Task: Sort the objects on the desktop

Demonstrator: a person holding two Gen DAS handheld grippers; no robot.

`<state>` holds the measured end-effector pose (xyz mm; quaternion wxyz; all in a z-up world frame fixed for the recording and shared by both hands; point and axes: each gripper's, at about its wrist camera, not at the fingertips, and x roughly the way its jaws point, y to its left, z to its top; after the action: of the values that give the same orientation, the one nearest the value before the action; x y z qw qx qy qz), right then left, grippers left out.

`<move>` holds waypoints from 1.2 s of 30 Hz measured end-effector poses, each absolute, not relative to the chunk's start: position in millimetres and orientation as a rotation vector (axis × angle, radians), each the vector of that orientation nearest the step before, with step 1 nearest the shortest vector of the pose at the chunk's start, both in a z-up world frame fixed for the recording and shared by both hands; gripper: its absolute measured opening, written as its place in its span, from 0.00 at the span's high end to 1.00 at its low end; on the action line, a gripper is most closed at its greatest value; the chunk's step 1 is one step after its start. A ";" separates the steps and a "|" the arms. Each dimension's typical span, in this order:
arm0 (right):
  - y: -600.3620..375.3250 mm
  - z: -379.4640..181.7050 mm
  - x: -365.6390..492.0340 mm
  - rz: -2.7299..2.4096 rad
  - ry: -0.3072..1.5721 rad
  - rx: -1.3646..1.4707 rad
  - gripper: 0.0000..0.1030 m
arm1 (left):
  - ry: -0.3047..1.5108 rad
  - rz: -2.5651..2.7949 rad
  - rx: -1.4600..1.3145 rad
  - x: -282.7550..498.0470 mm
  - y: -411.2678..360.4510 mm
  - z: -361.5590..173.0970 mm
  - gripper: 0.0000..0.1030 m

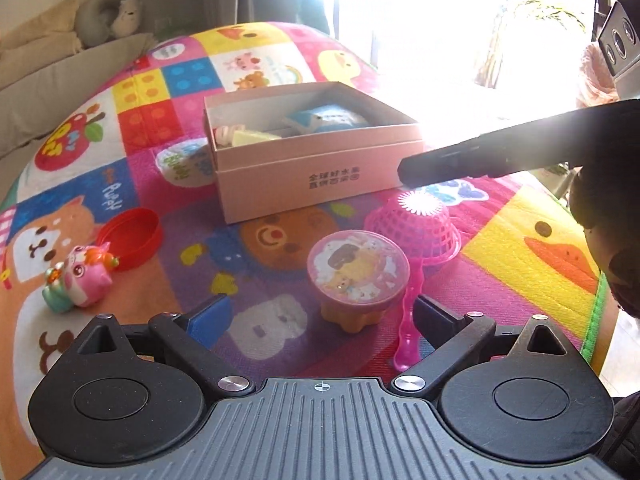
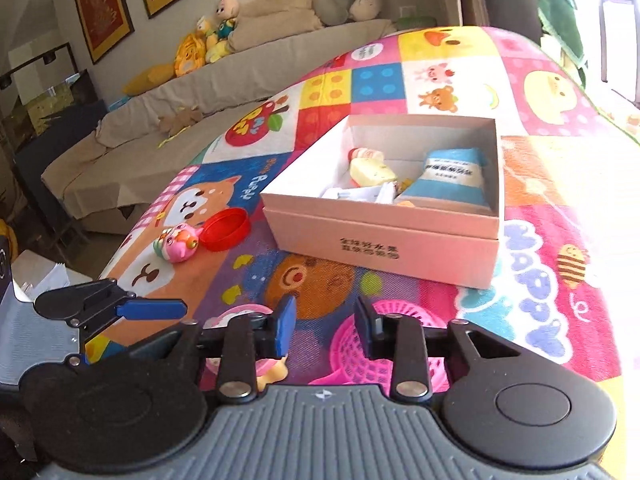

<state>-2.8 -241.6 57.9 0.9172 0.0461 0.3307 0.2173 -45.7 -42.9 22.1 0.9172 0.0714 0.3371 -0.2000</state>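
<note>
My left gripper (image 1: 322,316) stands open, low over the play mat. Just ahead of its gap sits a round pudding-cup toy (image 1: 358,276) with a cartoon lid. A pink mesh strainer (image 1: 416,232) lies upside down to its right. A pink cardboard box (image 1: 316,184) behind them holds a blue-and-white pouch (image 2: 452,178) and a yellow toy (image 2: 370,172). My right gripper (image 2: 326,328) is open with nothing between its fingers, above the strainer (image 2: 384,312). A red lid (image 2: 224,228) and a pink pig toy (image 2: 178,244) lie at the left.
The colourful cartoon mat (image 1: 160,112) covers the table. A beige sofa (image 2: 200,80) with plush toys stands beyond the table's far edge. Bright window glare washes out the upper right of the left wrist view. One dark finger of the right gripper (image 1: 480,160) crosses in front of the box.
</note>
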 end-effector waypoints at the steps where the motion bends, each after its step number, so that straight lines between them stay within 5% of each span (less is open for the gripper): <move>1: -247.9 60.3 -4.8 0.416 0.656 0.097 0.37 | 0.693 -0.407 0.154 -43.2 -46.0 20.3 0.03; 16: -233.0 18.6 1.0 0.290 0.717 0.023 0.07 | 0.682 -0.174 0.249 -17.7 -14.7 12.6 0.03; 23: -216.3 3.9 3.1 0.267 0.742 -0.038 0.05 | 0.669 -0.274 0.097 -14.2 -17.1 17.8 0.03; 25: -215.1 4.0 1.3 0.260 0.733 -0.051 0.15 | 0.660 -0.262 0.095 -8.1 -23.9 15.8 0.03; 27: -213.4 4.7 -1.4 0.261 0.726 -0.081 0.19 | 0.660 -0.257 0.084 -1.9 -28.0 14.1 0.06; 29: -216.3 4.6 -3.7 0.250 0.726 -0.085 0.19 | 0.662 -0.245 0.088 1.3 -30.7 13.1 0.25; 36: -229.0 14.5 -13.1 0.305 0.753 -0.084 0.20 | 0.609 -0.246 0.108 -6.2 -30.2 26.4 0.41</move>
<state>-13.1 -229.0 14.5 0.9177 -0.0407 0.3662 0.1484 -6.2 -30.2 26.4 0.9452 0.0528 0.2988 -0.1208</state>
